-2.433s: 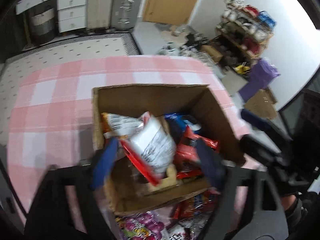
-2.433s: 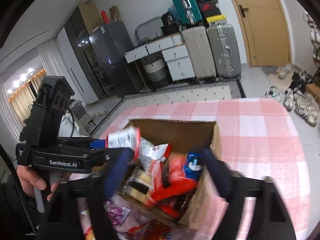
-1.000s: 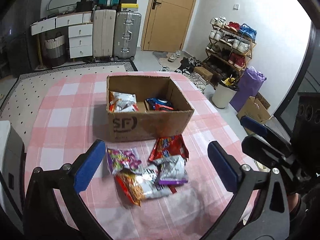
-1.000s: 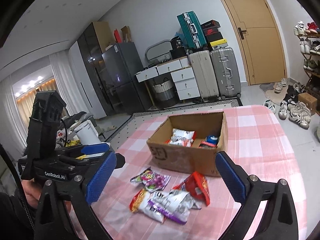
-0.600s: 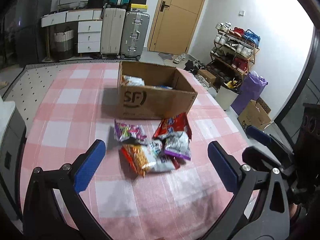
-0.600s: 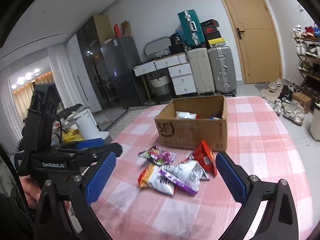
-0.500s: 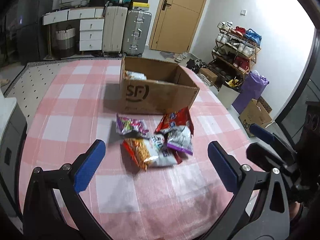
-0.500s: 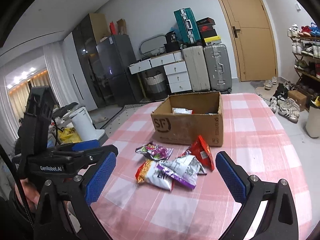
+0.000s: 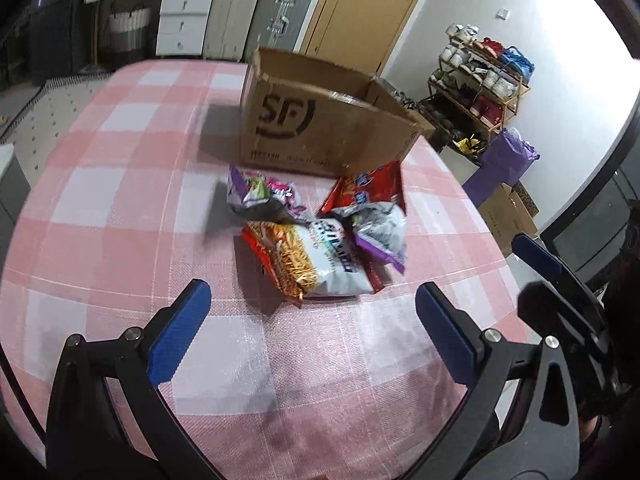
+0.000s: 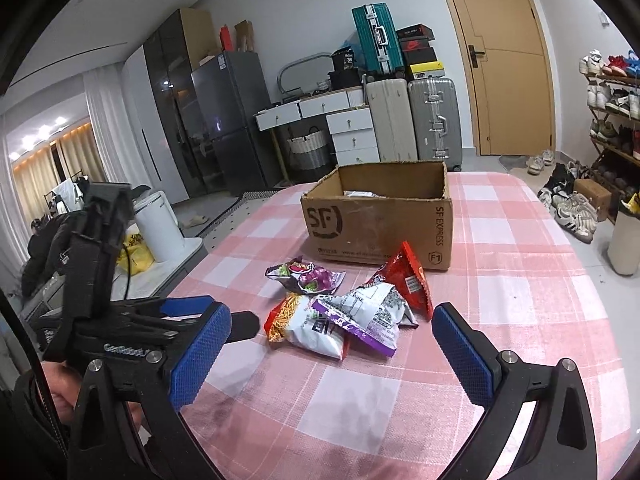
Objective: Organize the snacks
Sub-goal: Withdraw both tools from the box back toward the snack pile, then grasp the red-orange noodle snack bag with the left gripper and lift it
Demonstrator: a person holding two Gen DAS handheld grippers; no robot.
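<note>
Overhead, pink checked tablecloth (image 9: 120, 216), suitcases (image 10: 434, 120)

Your left wrist camera looked down steeply over the checked table (image 9: 120, 208) toward the cardboard box (image 9: 320, 136), fairly near. Your right wrist camera sat lower and flatter, facing the box (image 10: 380, 224) and the far wall. Both views shared the box and the snack pile (image 10: 344, 312).
</note>
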